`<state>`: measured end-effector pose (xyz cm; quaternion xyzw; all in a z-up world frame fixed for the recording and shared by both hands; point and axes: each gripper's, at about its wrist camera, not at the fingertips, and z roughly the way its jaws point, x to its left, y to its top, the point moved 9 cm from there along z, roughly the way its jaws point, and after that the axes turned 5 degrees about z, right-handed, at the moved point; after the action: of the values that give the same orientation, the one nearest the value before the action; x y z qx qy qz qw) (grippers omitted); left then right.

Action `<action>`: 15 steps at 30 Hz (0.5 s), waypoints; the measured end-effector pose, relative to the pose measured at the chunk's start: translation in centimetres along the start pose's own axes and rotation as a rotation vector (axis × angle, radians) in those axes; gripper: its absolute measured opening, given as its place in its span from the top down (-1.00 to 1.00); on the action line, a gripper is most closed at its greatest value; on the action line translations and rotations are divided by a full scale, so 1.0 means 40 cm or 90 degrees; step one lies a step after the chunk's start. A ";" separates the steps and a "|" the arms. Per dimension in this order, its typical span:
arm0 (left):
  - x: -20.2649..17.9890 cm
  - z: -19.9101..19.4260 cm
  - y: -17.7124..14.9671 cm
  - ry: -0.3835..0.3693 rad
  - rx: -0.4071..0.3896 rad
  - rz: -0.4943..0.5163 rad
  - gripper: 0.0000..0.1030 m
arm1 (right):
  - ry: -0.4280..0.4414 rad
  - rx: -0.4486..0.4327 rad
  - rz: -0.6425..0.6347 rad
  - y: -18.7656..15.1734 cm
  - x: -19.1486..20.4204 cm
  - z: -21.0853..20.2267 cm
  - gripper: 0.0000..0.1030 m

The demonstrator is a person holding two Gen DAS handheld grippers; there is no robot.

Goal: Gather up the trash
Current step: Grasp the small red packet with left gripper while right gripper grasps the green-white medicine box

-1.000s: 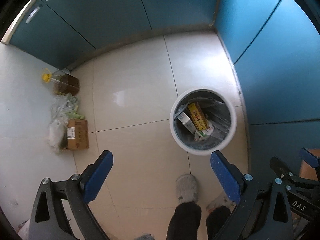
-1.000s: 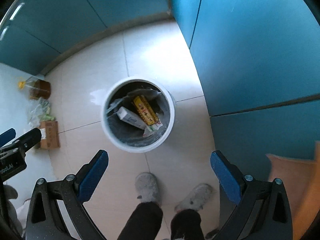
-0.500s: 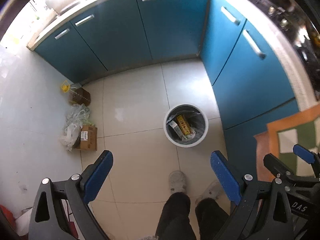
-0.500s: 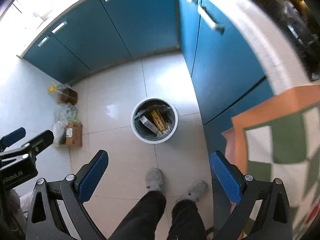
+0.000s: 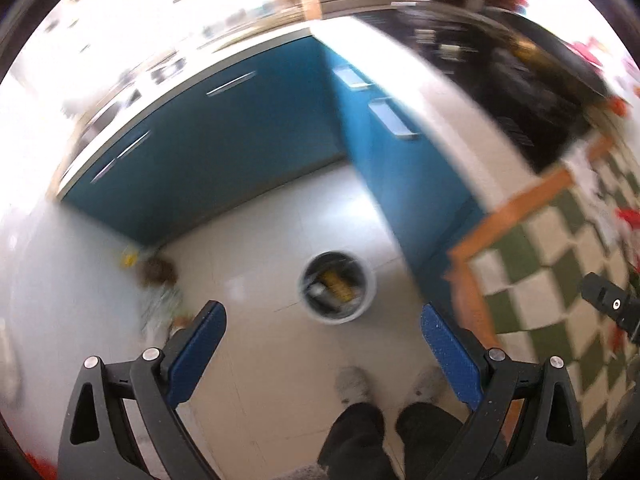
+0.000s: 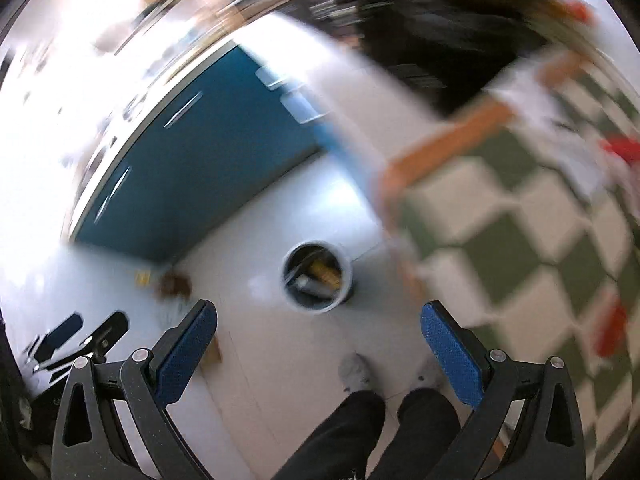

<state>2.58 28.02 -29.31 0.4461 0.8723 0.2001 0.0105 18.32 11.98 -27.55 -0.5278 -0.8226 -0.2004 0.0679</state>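
A white round trash bin stands on the tiled floor far below, holding a yellow box and other packaging; it also shows in the right wrist view. My left gripper is open and empty, high above the floor. My right gripper is open and empty at a similar height. A table with a green and white checked cloth is at the right; in the right wrist view red and white items lie on it, blurred.
Blue cabinets run along the back and right under a pale counter. A brown bottle and bags sit by the left wall. The person's legs and slippers are below the grippers. Both views are motion-blurred.
Both grippers have risen well away from the bin, which now looks small. The counter tops and the checked table have come into view. Both stay open.
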 end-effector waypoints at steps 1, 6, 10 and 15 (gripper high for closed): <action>-0.059 0.000 0.020 -0.014 -0.003 0.026 -0.93 | -0.023 -0.017 0.041 0.016 -0.090 -0.034 -1.00; -0.472 0.006 0.062 -0.139 0.024 0.179 -0.93 | -0.134 -0.064 0.213 0.009 -0.493 -0.160 -1.00; -0.790 0.040 0.004 -0.243 0.103 0.279 -0.92 | -0.204 -0.086 0.321 -0.043 -0.777 -0.227 -1.00; -1.056 0.078 -0.098 -0.296 0.180 0.369 -0.62 | -0.239 -0.090 0.410 -0.108 -0.989 -0.265 -1.00</action>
<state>25.60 -6.02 -40.37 0.7043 0.7035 -0.0336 0.0892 30.53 -27.11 -31.80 -0.7901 -0.5971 -0.1248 -0.0608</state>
